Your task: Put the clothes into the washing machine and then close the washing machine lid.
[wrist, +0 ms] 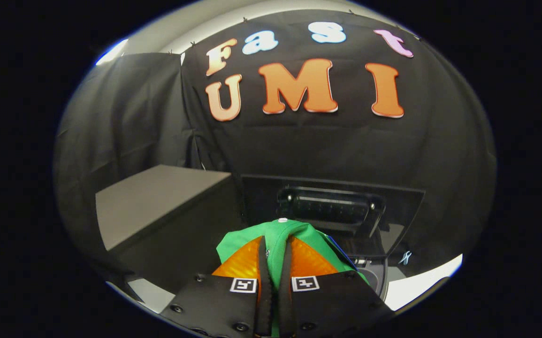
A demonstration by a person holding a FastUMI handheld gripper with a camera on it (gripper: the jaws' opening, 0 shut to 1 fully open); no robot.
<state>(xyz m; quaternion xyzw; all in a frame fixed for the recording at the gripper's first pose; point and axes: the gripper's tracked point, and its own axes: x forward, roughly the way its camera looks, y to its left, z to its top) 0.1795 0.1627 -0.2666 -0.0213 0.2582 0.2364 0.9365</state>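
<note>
A green garment [278,237] is sitting pinched between the two fingers [262,277] of the hand-held gripper [274,249], bulging up and forward past their tips, with a small pale button or tag showing at its top. The fingers are standing nearly together, separated only by the thin fold of green cloth they are pressing from both sides, so the hand-held gripper is closed down on the garment and carrying it. A strip of darker blue edging is running along the cloth's far right side.

Just beyond the garment, the washing machine [374,272] is lying low and ahead, its round opening partly peeking out to the right of the cloth. The washing machine lid [332,209] is standing raised behind the opening, its dark underside with a ribbed panel facing the fingers.

To the left of the machine, a dark grey box-like table [158,197] is standing with a flat top, well apart from the garment. Black cloth is hanging behind everything as the booth's wall [299,145], and a pale floor strip [421,277] is showing at the lower right
</note>
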